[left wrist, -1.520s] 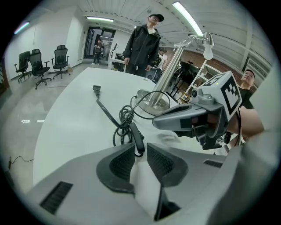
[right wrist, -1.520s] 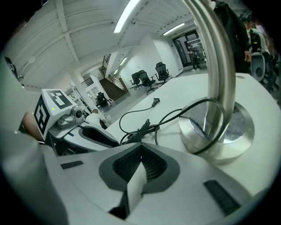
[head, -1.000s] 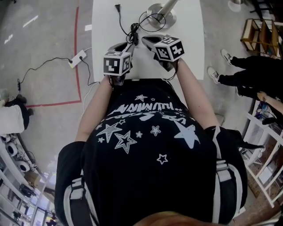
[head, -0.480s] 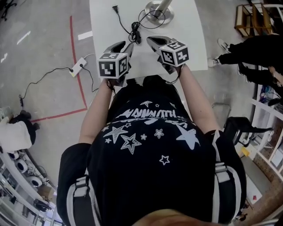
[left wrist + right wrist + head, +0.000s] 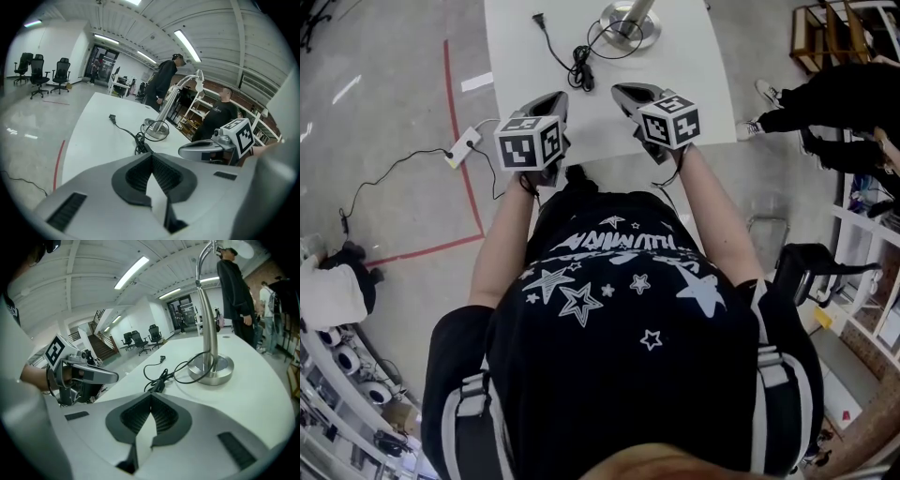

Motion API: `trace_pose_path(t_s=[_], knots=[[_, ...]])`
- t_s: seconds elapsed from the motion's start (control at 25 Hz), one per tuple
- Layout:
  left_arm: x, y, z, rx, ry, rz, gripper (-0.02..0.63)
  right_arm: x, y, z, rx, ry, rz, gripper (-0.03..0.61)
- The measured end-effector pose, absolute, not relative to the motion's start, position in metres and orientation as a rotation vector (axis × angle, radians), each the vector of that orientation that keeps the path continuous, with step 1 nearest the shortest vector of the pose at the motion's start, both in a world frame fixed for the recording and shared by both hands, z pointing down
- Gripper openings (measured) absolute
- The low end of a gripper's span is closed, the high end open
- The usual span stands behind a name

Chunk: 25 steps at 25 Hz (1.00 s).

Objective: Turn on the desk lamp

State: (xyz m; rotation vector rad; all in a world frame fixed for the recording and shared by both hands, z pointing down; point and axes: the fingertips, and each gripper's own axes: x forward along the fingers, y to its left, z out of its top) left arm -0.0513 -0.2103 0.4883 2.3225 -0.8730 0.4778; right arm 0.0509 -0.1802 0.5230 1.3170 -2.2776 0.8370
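Note:
The desk lamp's round metal base (image 5: 630, 23) stands at the table's far edge, its chrome neck (image 5: 208, 310) curving up. Its black cord lies in a bundle (image 5: 581, 61) with the plug (image 5: 539, 19) loose on the tabletop. My left gripper (image 5: 553, 97) hovers over the near part of the table, short of the cord bundle (image 5: 140, 143). Its jaws have just closed and stand shut with nothing between them (image 5: 151, 157). My right gripper (image 5: 624, 91) is beside it, also short of the cord (image 5: 159, 383), shut and empty (image 5: 151, 399).
The white table (image 5: 698, 84) is narrow. A white power strip (image 5: 464, 142) with its cable lies on the floor at the left, beside a red tape line (image 5: 455, 122). People stand by the table's right side (image 5: 834, 94), with shelving behind them (image 5: 825, 37).
Both grippers have drawn back from the cord bundle toward the table's near edge. The left one no longer reaches the cord.

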Motion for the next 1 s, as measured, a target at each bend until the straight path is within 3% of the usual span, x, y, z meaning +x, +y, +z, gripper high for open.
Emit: trace_pose_path(t_s=[1.0], knots=[[-0.001,-0.015,0.410,2.444,-1.041,0.324,0.008,0.086,0.014,0.431,1.286,-2.539,0.513,0.005]])
